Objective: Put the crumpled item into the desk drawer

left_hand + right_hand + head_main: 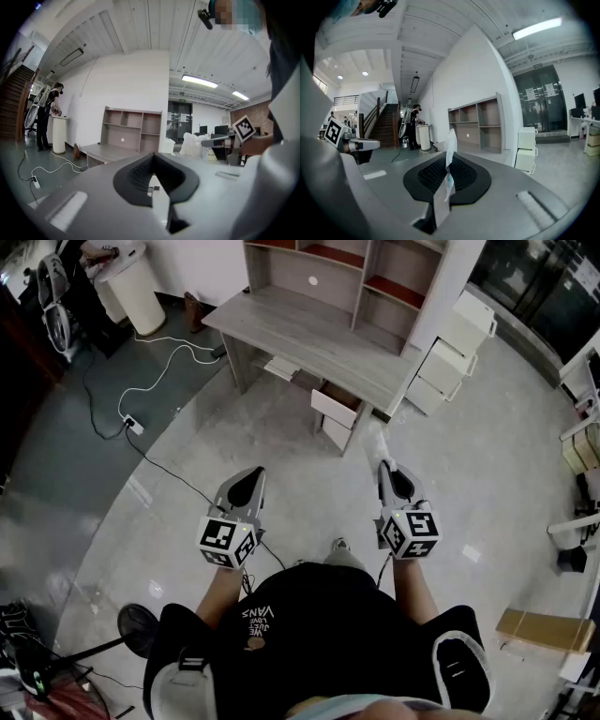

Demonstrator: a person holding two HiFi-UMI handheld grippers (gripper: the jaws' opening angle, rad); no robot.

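Nearest, the person in a black shirt holds both tools out roughly level over the pale floor (187, 456). The left tool (250, 474) has its jaws pressed together with nothing between them. The right tool (384, 468) is pinching the crumpled item (375, 442), a thin white scrap that stands up out of the closed jaws in the right gripper view (449, 149), well short of the furniture. Farther off stands the grey worktop (309, 334), with a drawer (334, 407) pulled out below its near edge. A shelf unit (361, 268) rises behind it, and a white cabinet (452, 351) stands just beside its right end.
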